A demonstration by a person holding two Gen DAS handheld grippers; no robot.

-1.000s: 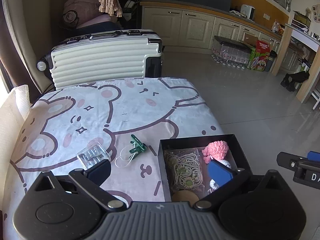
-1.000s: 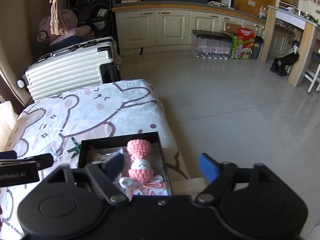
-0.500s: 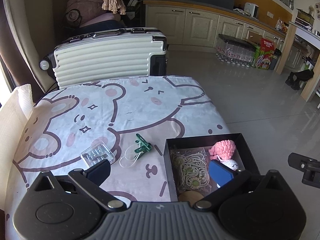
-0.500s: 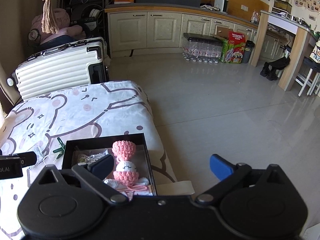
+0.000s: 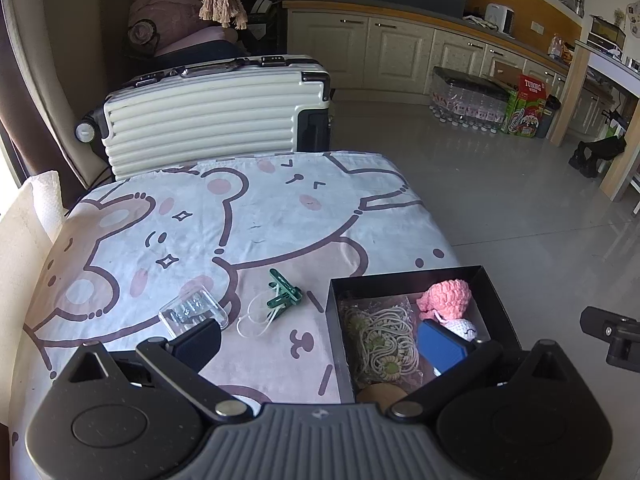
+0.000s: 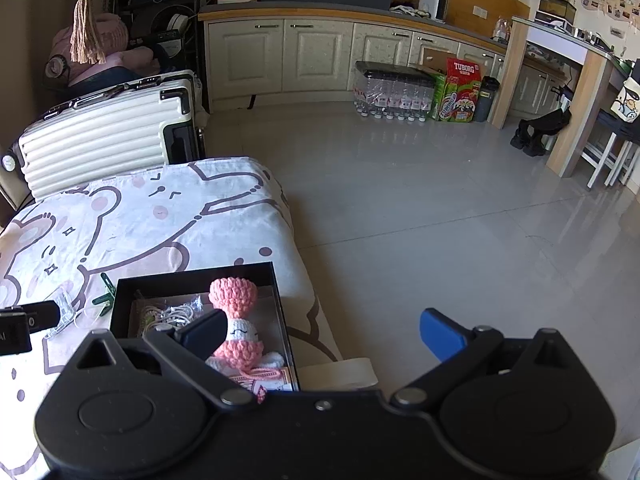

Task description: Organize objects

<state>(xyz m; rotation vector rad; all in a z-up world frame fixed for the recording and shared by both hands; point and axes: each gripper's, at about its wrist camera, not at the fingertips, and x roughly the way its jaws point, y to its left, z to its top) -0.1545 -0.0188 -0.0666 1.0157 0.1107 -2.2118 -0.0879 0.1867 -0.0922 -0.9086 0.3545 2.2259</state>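
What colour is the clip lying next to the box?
Dark green clip, clearest in the left wrist view.

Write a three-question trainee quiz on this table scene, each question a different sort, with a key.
1. True or false: the pink doll lies inside the black box.
2. Which lies on the cloth outside the box? A. green clip B. cord bundle C. doll
3. Fill in: the right gripper is ____, holding nothing.

Key: 1 true; 2 A; 3 open.
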